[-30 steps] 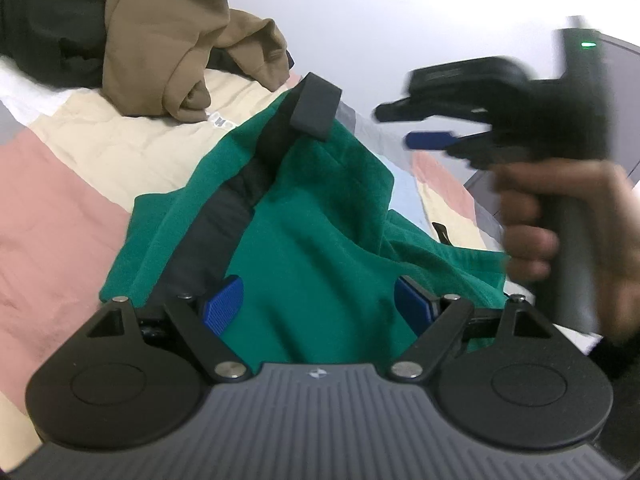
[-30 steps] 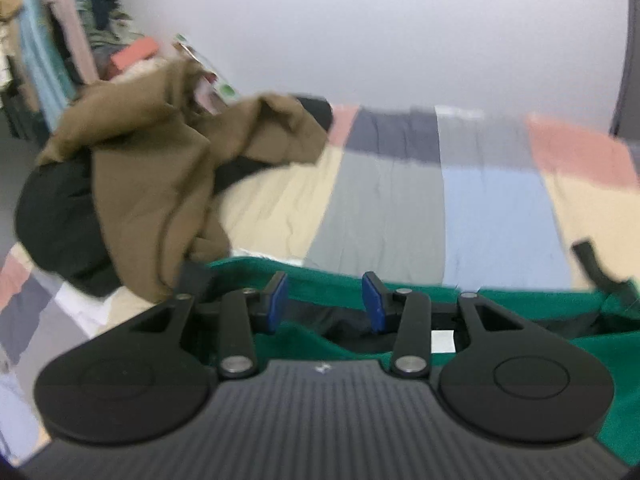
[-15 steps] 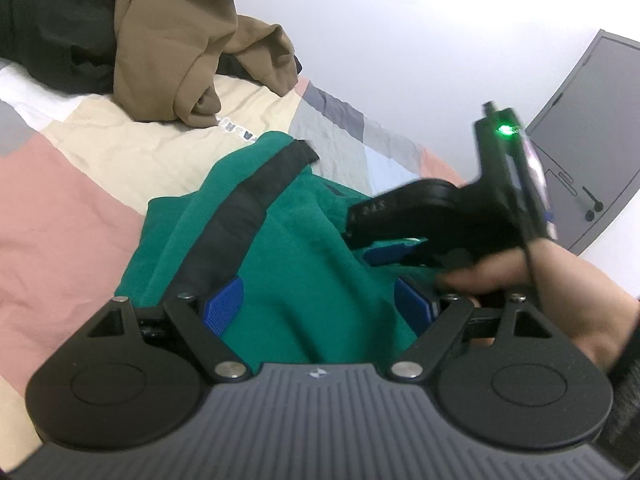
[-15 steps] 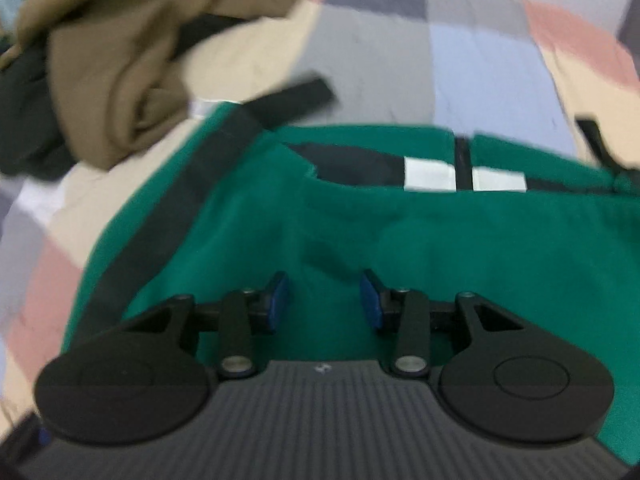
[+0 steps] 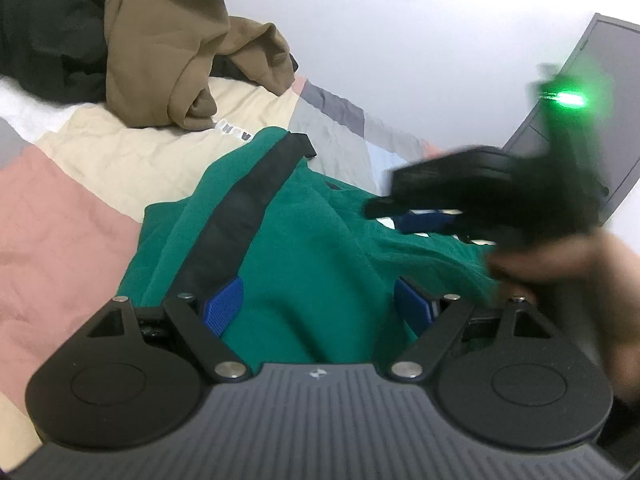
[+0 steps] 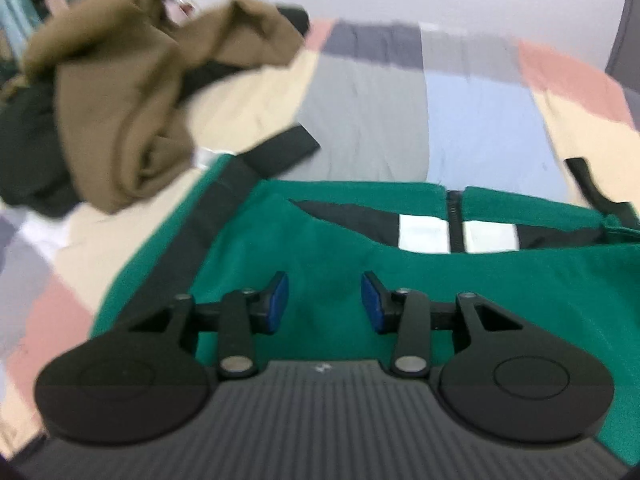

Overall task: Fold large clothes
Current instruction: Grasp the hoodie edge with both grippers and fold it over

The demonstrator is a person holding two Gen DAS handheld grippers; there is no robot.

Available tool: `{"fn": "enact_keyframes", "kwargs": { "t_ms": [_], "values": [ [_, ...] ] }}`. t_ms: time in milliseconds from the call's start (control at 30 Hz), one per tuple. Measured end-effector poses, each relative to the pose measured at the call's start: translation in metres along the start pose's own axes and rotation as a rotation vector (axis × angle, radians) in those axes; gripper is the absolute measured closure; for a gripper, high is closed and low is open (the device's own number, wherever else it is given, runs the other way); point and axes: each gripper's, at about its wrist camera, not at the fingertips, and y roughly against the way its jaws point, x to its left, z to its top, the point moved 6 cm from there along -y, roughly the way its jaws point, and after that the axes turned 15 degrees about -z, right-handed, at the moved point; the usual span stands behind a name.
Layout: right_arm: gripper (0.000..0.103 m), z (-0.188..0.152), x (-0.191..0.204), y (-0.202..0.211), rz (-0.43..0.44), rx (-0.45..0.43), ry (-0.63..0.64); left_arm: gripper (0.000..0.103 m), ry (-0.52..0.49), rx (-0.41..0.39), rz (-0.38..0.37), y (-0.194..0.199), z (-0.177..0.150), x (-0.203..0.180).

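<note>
A green fleece jacket (image 5: pixel 320 272) with black trim and a black sleeve strip (image 5: pixel 248 200) lies on the patchwork bedspread. It also shows in the right wrist view (image 6: pixel 400 264), with white patches by its zipper (image 6: pixel 454 224). My left gripper (image 5: pixel 320 304) is open and empty just above the green cloth. My right gripper (image 6: pixel 324 300) is open and empty over the jacket; it shows blurred in the left wrist view (image 5: pixel 436 216), held by a hand.
A brown garment (image 5: pixel 172 52) lies on a black one (image 5: pixel 44 28) at the bed's far left; both show in the right wrist view (image 6: pixel 132 88). The bedspread (image 6: pixel 480 120) stretches to a white wall. A dark door (image 5: pixel 580 132) stands at the right.
The sleeve that the right gripper held up a second ago now lies flat on the jacket. The right gripper dipped low over the cloth and has since lifted and pulled back, open.
</note>
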Motion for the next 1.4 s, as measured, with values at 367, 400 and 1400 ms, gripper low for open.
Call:
{"fn": "enact_keyframes", "kwargs": {
  "t_ms": [367,400,1400],
  "values": [
    [0.06,-0.078,-0.096,0.126,0.063,-0.178,-0.145,0.017,-0.118,0.002,0.074,-0.004,-0.013,-0.013],
    [0.06,-0.089,-0.105,0.13,0.063,-0.178,-0.165,0.017,-0.127,0.002,0.084,-0.004,-0.014,-0.015],
    [0.015,-0.235,-0.216,0.058,0.477,0.138,-1.18,0.011,0.448,0.171,-0.109,0.032,-0.076,-0.026]
  ]
}}
